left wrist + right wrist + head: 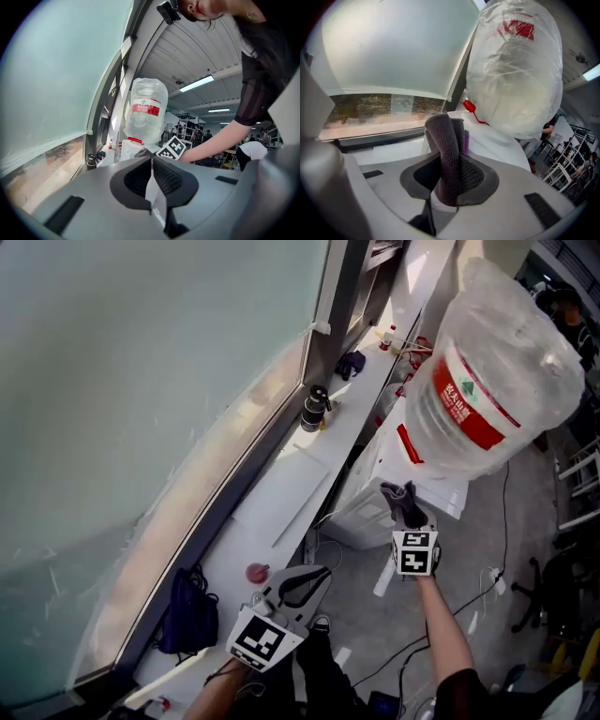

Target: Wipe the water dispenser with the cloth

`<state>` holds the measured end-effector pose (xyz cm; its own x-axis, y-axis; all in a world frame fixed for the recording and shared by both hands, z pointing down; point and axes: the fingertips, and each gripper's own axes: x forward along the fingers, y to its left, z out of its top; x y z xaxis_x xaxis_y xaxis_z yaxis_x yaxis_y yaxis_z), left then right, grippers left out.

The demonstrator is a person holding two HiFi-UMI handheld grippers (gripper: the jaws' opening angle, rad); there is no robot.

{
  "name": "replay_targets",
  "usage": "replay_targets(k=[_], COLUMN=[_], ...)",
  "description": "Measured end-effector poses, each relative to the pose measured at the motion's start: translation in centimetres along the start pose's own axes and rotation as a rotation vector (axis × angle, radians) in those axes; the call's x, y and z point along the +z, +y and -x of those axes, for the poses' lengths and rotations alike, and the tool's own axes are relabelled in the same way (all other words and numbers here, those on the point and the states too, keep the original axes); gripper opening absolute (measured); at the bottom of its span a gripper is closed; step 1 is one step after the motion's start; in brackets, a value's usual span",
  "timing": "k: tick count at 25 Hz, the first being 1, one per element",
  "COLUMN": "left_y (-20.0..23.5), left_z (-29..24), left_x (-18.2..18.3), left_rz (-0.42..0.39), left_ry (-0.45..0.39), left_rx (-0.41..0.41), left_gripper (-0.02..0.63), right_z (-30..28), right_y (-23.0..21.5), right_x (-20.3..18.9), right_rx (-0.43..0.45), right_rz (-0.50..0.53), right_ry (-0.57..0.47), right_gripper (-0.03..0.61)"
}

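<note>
Right gripper (409, 521), held in a person's outstretched hand, is clamped on a dark grey terry cloth (446, 145), whose folded end stands up out of the jaws. The cloth sits close against the near upper edge of a white box-shaped water dispenser (375, 493), though none of the views shows whether the two touch. An upturned clear plastic water bottle with a red label (487, 371) is seated on top of the dispenser, which stands on the grey floor just right of a long white window ledge (281, 493). Left gripper (152, 171) is held low over the near end of the ledge, well apart from the dispenser, its jaws pressed together with nothing between them. A small pink round object (256, 572) lies on the ledge beside it, a dark blue bag (187, 615) slumps against the frosted window (141, 381) to the left, and a dark cylindrical object (314, 409) stands farther along.
</note>
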<state>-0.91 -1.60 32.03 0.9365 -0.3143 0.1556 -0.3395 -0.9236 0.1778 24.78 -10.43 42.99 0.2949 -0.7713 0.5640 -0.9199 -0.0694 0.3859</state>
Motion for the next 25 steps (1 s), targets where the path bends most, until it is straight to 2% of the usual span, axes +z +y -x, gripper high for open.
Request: replay_targets(k=[6, 13, 20, 25], left_y=[1.2, 2.6, 3.4, 5.0], left_z=[-1.2, -2.9, -3.3, -2.9], left_x=[-3.3, -9.2, -14.9, -18.5], left_rz=[0.022, 0.076, 0.100, 0.045], left_ry=[-0.015, -0.022, -0.040, 0.000], left_rx=[0.077, 0.191, 0.240, 0.265], left_gripper=[0.028, 0.028, 0.028, 0.028], right_z=[-4.4, -10.1, -15.8, -20.2], right_y=[3.1, 6.1, 10.2, 13.7], right_x=[-5.0, -10.9, -17.1, -21.3], right_rx=[0.069, 0.136, 0.156, 0.158], right_rz=[0.071, 0.044, 0.063, 0.072], right_ry=[0.058, 0.112, 0.161, 0.202], right_gripper=[0.101, 0.101, 0.100, 0.100])
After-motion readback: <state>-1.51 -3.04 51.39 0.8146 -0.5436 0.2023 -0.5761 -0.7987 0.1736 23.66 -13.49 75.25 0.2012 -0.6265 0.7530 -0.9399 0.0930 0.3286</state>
